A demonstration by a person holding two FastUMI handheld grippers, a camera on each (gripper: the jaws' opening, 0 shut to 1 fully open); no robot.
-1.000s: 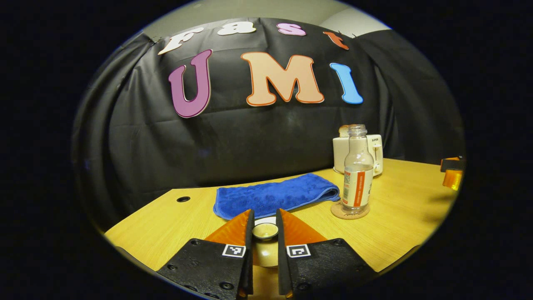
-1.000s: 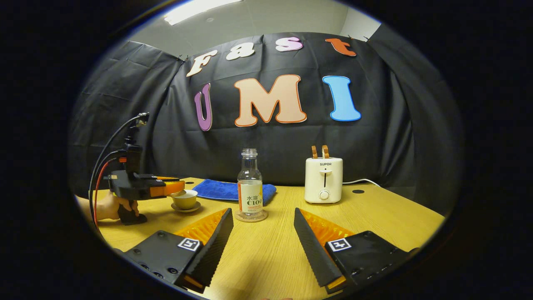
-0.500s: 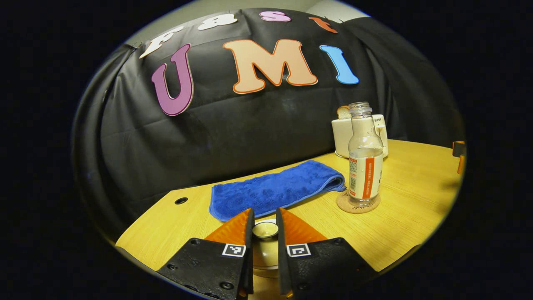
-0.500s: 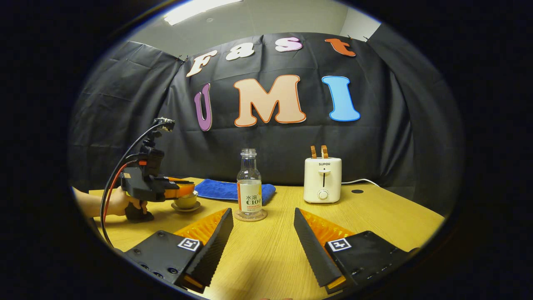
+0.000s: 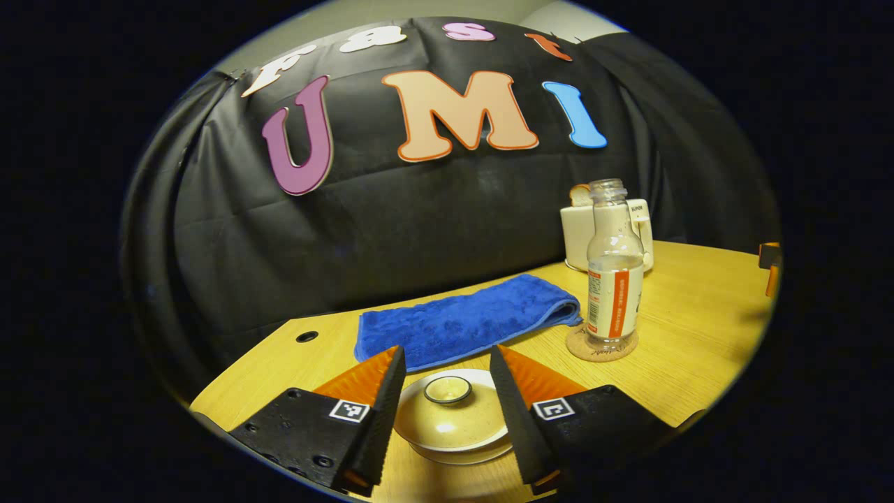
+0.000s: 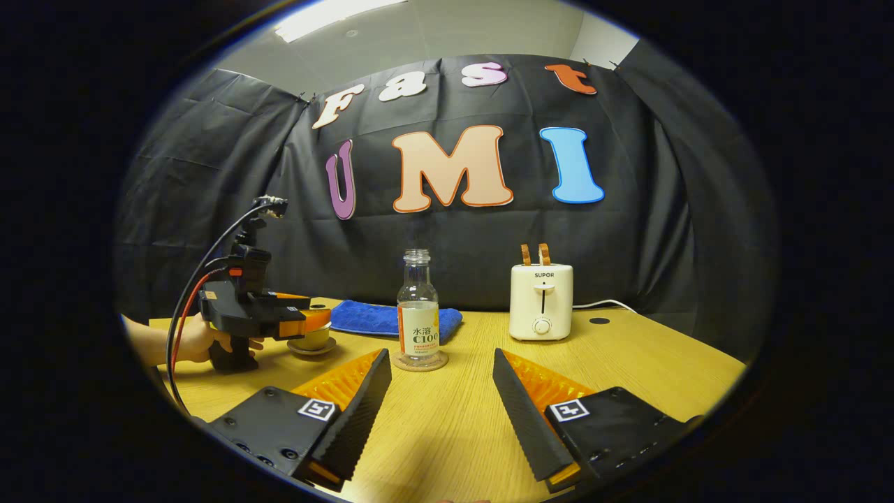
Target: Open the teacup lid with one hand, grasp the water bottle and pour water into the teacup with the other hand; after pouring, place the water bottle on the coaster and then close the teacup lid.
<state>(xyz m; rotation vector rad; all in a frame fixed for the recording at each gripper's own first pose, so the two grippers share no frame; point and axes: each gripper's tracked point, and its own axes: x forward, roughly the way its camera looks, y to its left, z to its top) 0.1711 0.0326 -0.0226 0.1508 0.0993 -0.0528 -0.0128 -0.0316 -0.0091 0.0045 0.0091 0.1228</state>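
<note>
In the left gripper view, the left gripper (image 5: 443,381) stands wide apart astride the teacup lid (image 5: 450,413), touching nothing; the lid sits on the cup, glazed and likely slick and fragile, best pinched by its small ringed knob (image 5: 448,389); in the right gripper view, the right gripper (image 6: 441,381) hangs wide and empty, well short of the water bottle (image 6: 418,308) on its coaster (image 6: 420,362); that bottle looks light, thin-walled, uncapped; grip mid-body.
</note>
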